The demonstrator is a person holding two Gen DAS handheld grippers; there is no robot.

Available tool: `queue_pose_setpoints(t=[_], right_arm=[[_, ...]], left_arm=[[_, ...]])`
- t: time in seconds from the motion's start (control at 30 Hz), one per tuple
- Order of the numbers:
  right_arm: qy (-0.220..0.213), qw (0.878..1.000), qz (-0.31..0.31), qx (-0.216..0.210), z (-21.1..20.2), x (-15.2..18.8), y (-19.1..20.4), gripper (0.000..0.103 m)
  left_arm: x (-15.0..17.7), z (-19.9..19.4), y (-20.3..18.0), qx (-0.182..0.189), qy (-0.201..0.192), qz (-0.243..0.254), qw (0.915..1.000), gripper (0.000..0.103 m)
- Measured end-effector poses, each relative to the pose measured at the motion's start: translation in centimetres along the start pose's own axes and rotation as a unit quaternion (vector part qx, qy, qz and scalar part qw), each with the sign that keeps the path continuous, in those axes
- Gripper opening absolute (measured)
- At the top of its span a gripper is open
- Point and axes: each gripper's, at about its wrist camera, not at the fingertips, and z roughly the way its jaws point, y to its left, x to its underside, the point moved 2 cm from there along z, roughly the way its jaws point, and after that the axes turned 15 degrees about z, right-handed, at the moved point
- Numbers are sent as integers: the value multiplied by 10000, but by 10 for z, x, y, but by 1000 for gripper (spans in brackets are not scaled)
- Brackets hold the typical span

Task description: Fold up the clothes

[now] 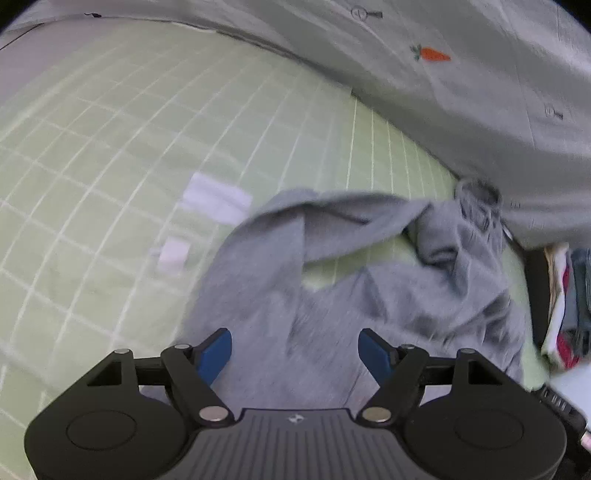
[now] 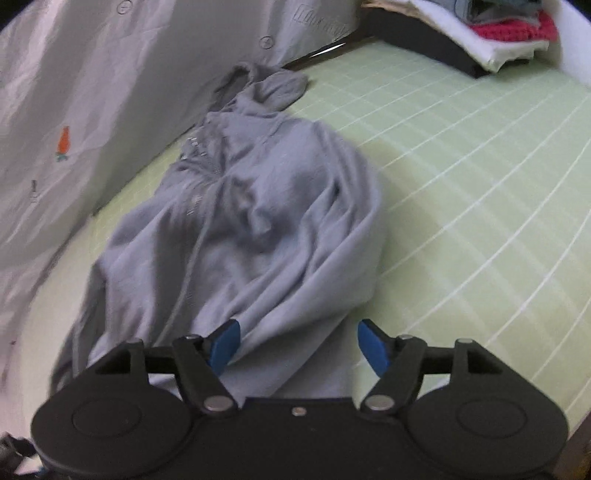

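My left tool (image 1: 295,350) hangs released over the near end of the grey hoodie (image 1: 332,302), its blue fingers (image 1: 216,354) spread wide with cloth showing between them and nothing pinched. My right tool (image 2: 299,345) is likewise released, fingers apart; its left blue finger (image 2: 225,343) sits against the hem edge of the hoodie (image 2: 240,229), while the other finger stands over the bare sheet, and I cannot tell whether either one actually touches the fabric. The hoodie lies crumpled on the pale green grid-patterned bed sheet (image 2: 480,192), its long axis running away from my right tool: hem nearest me, hood (image 2: 266,88) at the far end, pointing up toward the grey fabric panel with the orange carrot print (image 2: 63,142). A zipper line runs lengthwise down the middle. In the left view one sleeve (image 1: 332,214) stretches sideways across the sheet, arching off the body so that a patch of green shows beneath it. The hoodie lies just beside the grey panel along one side. Two small white patches (image 1: 216,201) lie on the sheet (image 1: 110,147), apart from the hoodie. A stack of folded clothes (image 2: 498,33) with something red in it sits in the far corner, well apart
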Motion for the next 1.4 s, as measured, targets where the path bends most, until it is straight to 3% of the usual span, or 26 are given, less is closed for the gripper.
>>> queue_pose_setpoints(t=[0.07, 0.13, 0.23, 0.43, 0.67, 0.77, 0.8, 0.83, 0.9, 0.93, 0.97, 1.0, 1.03, 1.1, 1.2, 1.27, 1.4], right_arm=[[-11, 9999, 34, -106, 0, 8, 3, 54], [-36, 9998, 73, -157, -1, 15, 5, 33], [-251, 9995, 114, -155, -9, 20, 2, 11], [-784, 9962, -109, -358, -39, 6, -5, 4], [-2179, 9750, -431, -12, -89, -82, -28, 4], [-2329, 9719, -288, 172, -93, -125, -50, 6], [-2308, 9724, -241, 237, -92, -137, -57, 13], [-2224, 9741, -202, 346, -88, -143, -64, 29], [-1868, 9816, -94, 389, -75, -139, -75, 49], [-1639, 9858, -38, 361, -68, -134, -81, 53], [-1409, 9895, 18, 333, -60, -130, -86, 55], [-1179, 9925, 73, 304, -53, -125, -91, 62], [-959, 9949, 139, 289, -45, -119, -96, 73], [-600, 9970, 336, 350, -29, -105, -103, 74], [-101, 9972, 564, 488, -11, -86, -108, 75], [-4, 9968, 571, 561, -7, -78, -107, 75], [-55, 9951, 778, 608, -6, -68, -106, 77]], left_arm=[[7, -3, 3, -125, 109, 183, 9997, 76], [13, -5, 6, -211, 198, 305, 9991, 76], [17, -4, 8, -360, 166, 172, 9991, 76], [23, -1, 12, -702, 73, -127, 9974, 78], [30, 3, 17, -1099, -35, -475, 9928, 78], [33, 4, 15, -1251, -99, -567, 9905, 78], [34, 4, 12, -1296, -125, -581, 9898, 78], [35, 4, 11, -1331, -149, -612, 9891, 78], [38, 4, 9, -1373, -195, -708, 9878, 77], [39, 3, 8, -1388, -225, -768, 9871, 76], [40, 3, 7, -1404, -254, -803, 9865, 70], [40, 2, 6, -1417, -280, -822, 9861, 58], [41, 2, 5, -1430, -305, -840, 9857, 53], [33, -3, 9, -1515, -403, -807, 9843, 30], [18, -13, 18, -1664, -568, -731, 9817, 16], [8, -20, 24, -1763, -677, -680, 9796, 10], [-12, -34, 36, -1959, -895, -578, 9748, 9]])
